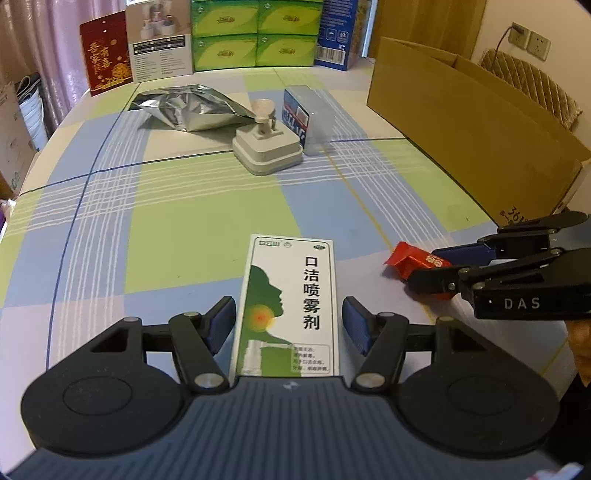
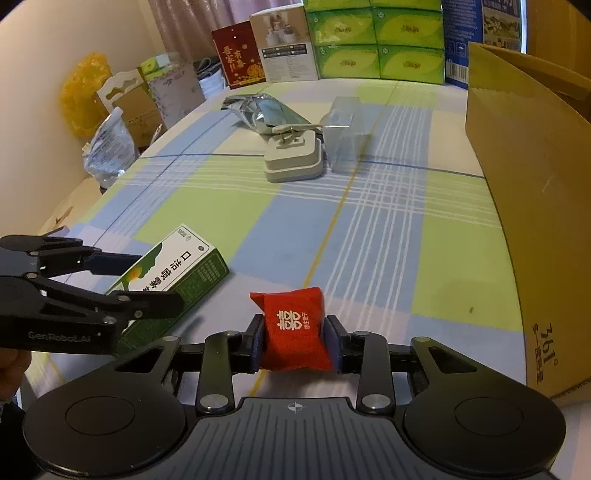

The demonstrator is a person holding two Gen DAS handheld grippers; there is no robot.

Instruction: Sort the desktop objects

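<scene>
A green-and-white spray box (image 1: pixel 290 306) lies flat on the checked tablecloth (image 1: pixel 184 221). My left gripper (image 1: pixel 289 325) is open and straddles it, a blue pad on each side with narrow gaps. In the right wrist view the same box (image 2: pixel 173 273) lies at the left with the left gripper (image 2: pixel 155 284) around it. My right gripper (image 2: pixel 295 339) is shut on a red candy packet (image 2: pixel 293 328) printed with white characters. From the left wrist view, that packet (image 1: pixel 410 258) sticks out of the right gripper (image 1: pixel 439 264) at the table's right side.
A large open cardboard box (image 1: pixel 461 122) stands along the right edge. Mid-table lie a silver foil bag (image 1: pixel 188 107), a white square gadget (image 1: pixel 267 147) and a clear plastic box (image 1: pixel 306 118). Green tissue packs (image 1: pixel 255 33), a red card (image 1: pixel 107 51) and cartons line the far edge.
</scene>
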